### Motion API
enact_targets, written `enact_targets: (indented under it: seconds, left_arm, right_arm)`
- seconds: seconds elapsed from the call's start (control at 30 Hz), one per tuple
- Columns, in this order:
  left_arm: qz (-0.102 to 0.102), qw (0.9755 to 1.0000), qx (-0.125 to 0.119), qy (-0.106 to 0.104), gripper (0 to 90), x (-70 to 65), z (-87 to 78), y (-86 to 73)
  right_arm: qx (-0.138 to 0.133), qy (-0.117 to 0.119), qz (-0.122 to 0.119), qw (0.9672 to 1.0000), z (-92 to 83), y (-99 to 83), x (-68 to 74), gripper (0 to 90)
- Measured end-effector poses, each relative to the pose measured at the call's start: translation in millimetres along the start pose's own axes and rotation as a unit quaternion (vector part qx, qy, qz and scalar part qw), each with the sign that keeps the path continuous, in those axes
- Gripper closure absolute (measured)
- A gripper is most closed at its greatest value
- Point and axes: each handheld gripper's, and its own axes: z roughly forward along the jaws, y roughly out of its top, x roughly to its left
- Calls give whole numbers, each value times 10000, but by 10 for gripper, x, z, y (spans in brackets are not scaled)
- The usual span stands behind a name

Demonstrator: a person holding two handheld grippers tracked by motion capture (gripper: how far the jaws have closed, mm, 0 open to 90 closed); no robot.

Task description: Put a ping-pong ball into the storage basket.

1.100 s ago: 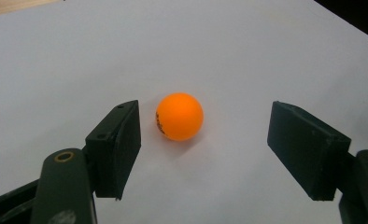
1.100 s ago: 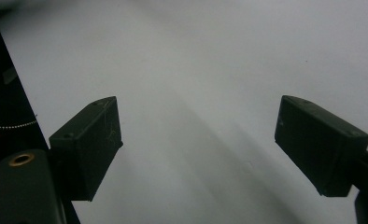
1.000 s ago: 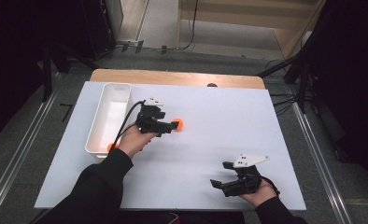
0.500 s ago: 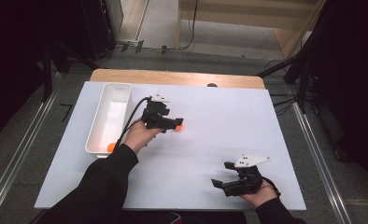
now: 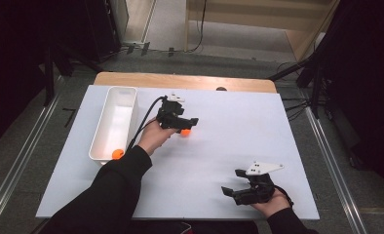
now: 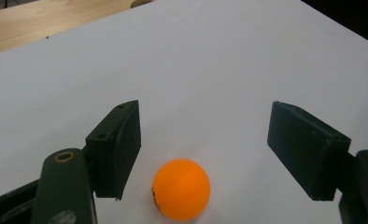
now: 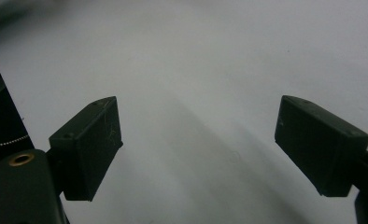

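Note:
An orange ball [image 6: 181, 189] lies on the white tabletop between the open jaws of my left gripper [image 6: 217, 158], nearer the left jaw and touching neither. From above, the left gripper [image 5: 184, 125] sits over that ball [image 5: 185, 131] near the table's middle. A second orange ball [image 5: 116, 154] rests in the near end of the white tray [image 5: 102, 122]. My right gripper [image 5: 235, 189] rests low near the table's front right, its jaws wide apart with nothing between them [image 7: 198, 154].
The white tray stands lengthwise along the left side of the white table [image 5: 239, 131]. A wooden strip [image 5: 180, 82] borders the far edge. Dark equipment and cables stand beyond the table.
My left gripper has slid a little nearer and lower around the orange ball. The right gripper has stayed in place.

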Motion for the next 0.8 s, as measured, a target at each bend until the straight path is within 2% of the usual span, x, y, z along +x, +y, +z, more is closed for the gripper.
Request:
enact_targets:
  seconds: [0.03, 0.27, 0.3, 0.33, 0.37, 0.4, 0.43, 0.53, 0.6, 0.63, 0.67, 0.8]
  left_arm:
    - [58, 9999, 97, 5, 262, -1, 39, 7]
    - [35, 9999, 112, -40, 261, 3, 103, 11]
    - [17, 9999, 126, -99, 205, 8, 109, 11]
    - [-46, 9997, 102, -200, 205, 12, 121, 8]
    - [-77, 9995, 62, -309, 56, 17, 131, 4]
    - [-77, 9995, 62, -309, 0, 17, 131, 4]
    - [-30, 9997, -16, -232, 0, 13, 128, 5]
    - [-37, 9998, -32, -208, 0, 12, 125, 6]
    - [-82, 9997, 61, -237, 0, 22, 133, -2]
    - [-47, 9998, 134, -110, 0, 26, 147, -12]
    - [-31, 9998, 174, -91, 0, 29, 150, -15]
    - [-54, 9999, 147, -49, 0, 33, 162, -26]
  right_arm:
    - [8, 9, 8, 10000, -4, -1, -4, 134]
    - [-12, -24, 11, 10000, -15, -6, -12, 134]
    - [-5, -30, 15, 10000, -14, -7, -12, 134]
    - [-5, -30, 15, 10000, -14, -7, -12, 134]
    - [17, -1, 12, 10000, -10, -9, -4, 134]
    - [17, -1, 12, 10000, -10, -9, -4, 134]
    - [28, -12, -32, 10000, -4, -9, 1, 134]
    - [38, 13, -30, 10000, -1, -10, 13, 134]
    - [44, 13, -29, 10000, -1, -11, 14, 134]
    - [46, -10, -42, 10000, -3, -13, 11, 134]
    - [45, -5, -30, 10000, -7, -13, 11, 134]
    - [29, -3, -33, 10000, -9, -14, 10, 134]
